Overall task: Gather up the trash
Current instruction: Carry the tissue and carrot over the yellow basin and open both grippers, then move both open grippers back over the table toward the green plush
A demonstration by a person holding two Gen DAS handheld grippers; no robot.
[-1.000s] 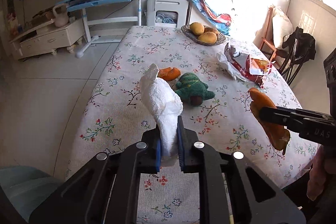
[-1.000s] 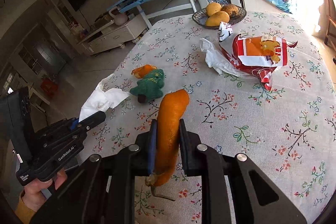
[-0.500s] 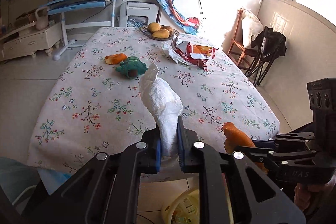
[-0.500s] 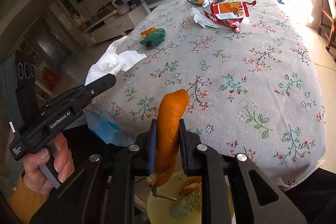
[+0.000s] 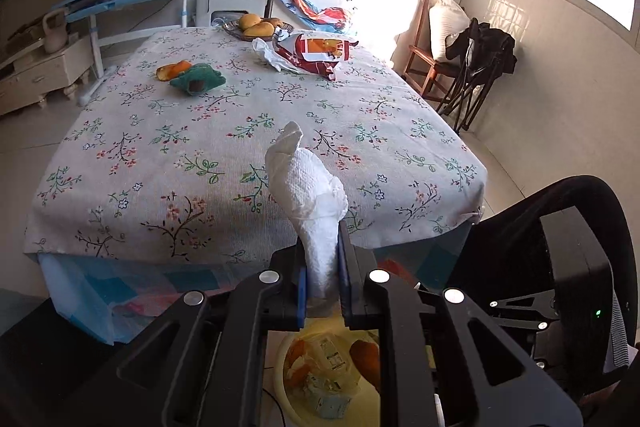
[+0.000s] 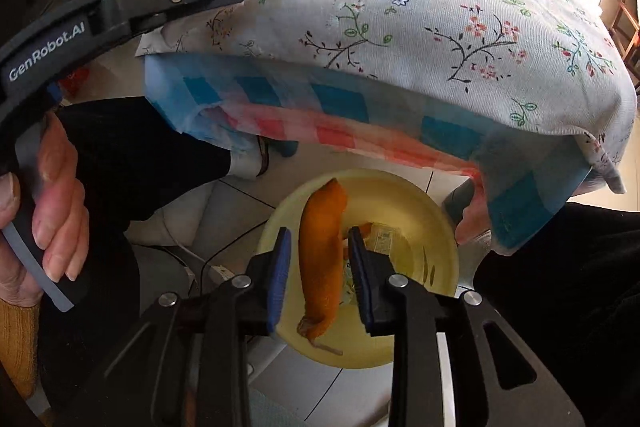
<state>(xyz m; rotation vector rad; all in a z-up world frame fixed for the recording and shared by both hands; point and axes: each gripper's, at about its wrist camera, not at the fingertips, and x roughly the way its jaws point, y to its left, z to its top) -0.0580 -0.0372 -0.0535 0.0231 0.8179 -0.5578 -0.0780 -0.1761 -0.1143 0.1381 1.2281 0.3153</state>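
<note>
Both grippers have come off the table since the earlier frames and now sit past its near edge, above the floor. Right gripper [image 6: 320, 275]: its jaws have just been opening; the blue pads stand apart with gaps on both sides of the orange peel [image 6: 323, 259], which lies lengthwise between them, no longer pinched. Whether the peel is falling or touching a pad cannot be told. Directly below is a yellow bin [image 6: 436, 223] on the tiled floor, partly tucked under the overhanging tablecloth [image 6: 420, 7]; some wrappers lie inside it.

Left gripper [image 5: 322, 287]: jaws closed tight on a crumpled white paper towel [image 5: 308, 187], which stands upright out of the pads. In the left wrist view the yellow bin [image 5: 286, 359] shows beneath this gripper, through its frame, with packaging and an orange piece in it. In the right wrist view a hand [image 6: 52, 211] grips the left gripper's handle at the left edge.

On the table, toward the far end: a second orange peel [image 5: 173, 70] touching a green plush toy [image 5: 198, 79], a red snack bag [image 5: 316, 53] with white plastic beside it, and a fruit basket [image 5: 258, 26] at the far edge. A black chair [image 5: 560, 227] stands off the table's near right corner.
</note>
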